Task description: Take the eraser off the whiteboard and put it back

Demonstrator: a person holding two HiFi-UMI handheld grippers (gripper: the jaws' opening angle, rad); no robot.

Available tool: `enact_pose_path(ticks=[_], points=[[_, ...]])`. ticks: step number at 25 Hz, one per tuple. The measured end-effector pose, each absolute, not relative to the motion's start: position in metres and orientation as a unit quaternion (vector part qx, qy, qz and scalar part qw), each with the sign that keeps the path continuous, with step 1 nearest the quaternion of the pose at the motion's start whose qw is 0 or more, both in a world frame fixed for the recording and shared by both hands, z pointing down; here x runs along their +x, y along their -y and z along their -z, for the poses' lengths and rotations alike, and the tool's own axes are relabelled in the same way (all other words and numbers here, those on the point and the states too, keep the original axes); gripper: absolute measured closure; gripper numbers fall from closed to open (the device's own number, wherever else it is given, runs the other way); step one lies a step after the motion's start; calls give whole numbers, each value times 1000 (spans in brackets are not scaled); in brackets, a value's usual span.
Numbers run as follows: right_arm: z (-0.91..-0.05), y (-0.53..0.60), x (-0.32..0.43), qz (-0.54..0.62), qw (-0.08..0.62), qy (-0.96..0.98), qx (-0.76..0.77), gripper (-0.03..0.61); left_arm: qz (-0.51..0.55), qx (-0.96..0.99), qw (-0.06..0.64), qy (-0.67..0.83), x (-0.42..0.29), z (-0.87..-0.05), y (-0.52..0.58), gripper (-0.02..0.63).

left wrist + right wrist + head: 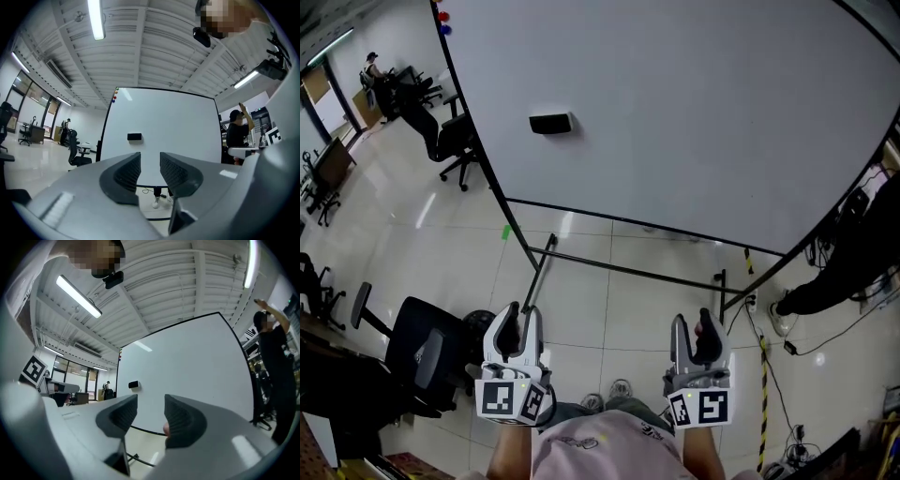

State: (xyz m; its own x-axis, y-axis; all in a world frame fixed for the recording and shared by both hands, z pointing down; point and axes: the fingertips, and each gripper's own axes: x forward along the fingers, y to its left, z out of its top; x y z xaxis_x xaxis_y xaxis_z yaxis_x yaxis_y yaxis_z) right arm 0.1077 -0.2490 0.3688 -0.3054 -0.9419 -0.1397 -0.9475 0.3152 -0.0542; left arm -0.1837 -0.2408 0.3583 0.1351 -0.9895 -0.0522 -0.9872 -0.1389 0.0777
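Left gripper (pixel 150 161), held level at the lower left of the head view: jaws drawn together to a narrow slit, nothing between them. Right gripper (pixel 151 404), at the lower right and tipped slightly upward: jaws a little apart, likewise empty. Each gripper carries 1 cube with square markers, and both point toward the whiteboard (pixel 703 112), well apart from it. The black eraser (pixel 550 123) sits on the upper-left part of the board's white face, well away from either gripper. The board stands on a black frame (pixel 619 270) over a pale tiled floor (pixel 609 319). A black office chair (pixel 420 354) stands just left of the left gripper; a person in dark clothes (pixel 274 376) stands beyond the board's right edge.
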Motion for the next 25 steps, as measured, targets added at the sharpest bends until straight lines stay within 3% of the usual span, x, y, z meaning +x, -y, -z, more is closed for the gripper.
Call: enact_pose_path(ticks=[4, 9, 11, 15, 18, 22, 25], points=[[-366, 270, 108, -19, 74, -822, -564, 399, 5, 747, -35, 664, -174, -350, 265, 479], [-357, 273, 105, -52, 72, -831, -549, 399, -273, 648, -383, 599, -164, -339, 324, 478], [-353, 276, 102, -55, 75, -831, -548, 399, -330, 611, -468, 547, -166, -333, 357, 416], [-351, 275, 99, -56, 77, -832, -546, 399, -381, 596, -505, 494, -179, -317, 431, 367], [-362, 274, 96, -43, 68, -834, -546, 399, -423, 566, -536, 462, -183, -302, 490, 367], [-372, 274, 96, -40, 55, -832, -551, 399, -473, 548, -540, 430, -184, -295, 574, 281], [-380, 277, 101, -40, 43, -826, -561, 399, -506, 529, -542, 413, -185, -304, 629, 271]])
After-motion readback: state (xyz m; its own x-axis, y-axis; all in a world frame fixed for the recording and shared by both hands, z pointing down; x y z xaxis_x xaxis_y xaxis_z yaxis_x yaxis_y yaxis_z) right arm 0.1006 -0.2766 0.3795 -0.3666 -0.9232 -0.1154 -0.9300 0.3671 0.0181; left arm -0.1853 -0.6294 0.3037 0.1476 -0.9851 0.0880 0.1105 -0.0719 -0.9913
